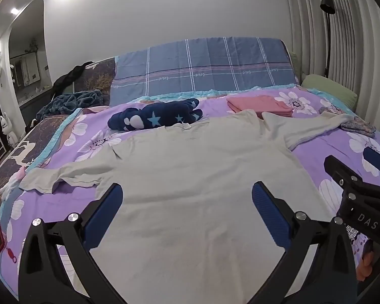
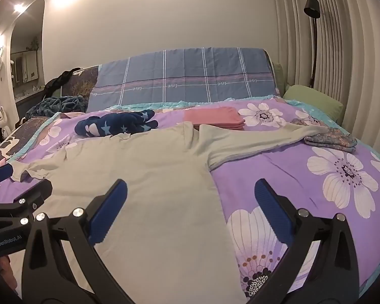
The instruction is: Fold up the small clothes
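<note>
Left wrist view, left gripper (image 1: 187,190) spread above flat grey shirt (image 1: 190,177), right gripper (image 2: 190,190) likewise spread

Pale grey long-sleeved shirt (image 1: 195,177) spread flat on floral bedspread (image 1: 314,157), sleeves out to both sides, neck toward headboard. Beyond it: rolled navy star-print garment (image 1: 155,117), folded pink garment (image 1: 261,103), small folded floral-print piece (image 1: 358,126) touching right sleeve end.
</note>
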A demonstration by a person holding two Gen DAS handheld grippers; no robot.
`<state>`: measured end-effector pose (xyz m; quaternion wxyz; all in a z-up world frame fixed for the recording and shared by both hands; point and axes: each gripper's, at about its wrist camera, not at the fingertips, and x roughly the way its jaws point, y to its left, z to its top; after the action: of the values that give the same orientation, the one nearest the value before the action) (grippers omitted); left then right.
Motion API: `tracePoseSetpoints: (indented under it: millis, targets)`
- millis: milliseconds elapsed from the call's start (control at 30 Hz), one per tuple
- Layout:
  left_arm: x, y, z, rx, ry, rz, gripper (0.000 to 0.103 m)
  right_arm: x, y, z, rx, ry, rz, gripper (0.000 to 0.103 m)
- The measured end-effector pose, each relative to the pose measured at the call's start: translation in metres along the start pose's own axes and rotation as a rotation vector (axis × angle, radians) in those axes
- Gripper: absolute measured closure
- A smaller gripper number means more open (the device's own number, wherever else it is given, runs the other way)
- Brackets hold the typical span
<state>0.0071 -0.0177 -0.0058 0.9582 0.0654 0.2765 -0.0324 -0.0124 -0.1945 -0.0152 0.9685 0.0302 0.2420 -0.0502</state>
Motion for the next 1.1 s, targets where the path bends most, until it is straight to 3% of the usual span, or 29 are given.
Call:
tracePoseSetpoints:
  millis: [167,333,567,1100]
  targets:
    - [0.006,0.000,-0.003,-0.009,0.012,-0.023,0.001,0.002,0.001,0.000,0.002,0.007,-0.004,0.002]
    - [0.012,0.005,-0.005,-0.062,0.019,-0.109,0.001,0.003,0.003,-0.002,-0.004,0.009,-0.014,0.002]
    - [0.011,-0.001,-0.008,-0.018,0.006,-0.080,0.001,0.007,0.006,-0.003,-0.010,0.021,-0.006,0.002]
    - [0.018,0.007,-0.017,-0.030,0.027,-0.062,0.001,0.013,0.015,-0.010,-0.020,0.073,0.003,0.002]
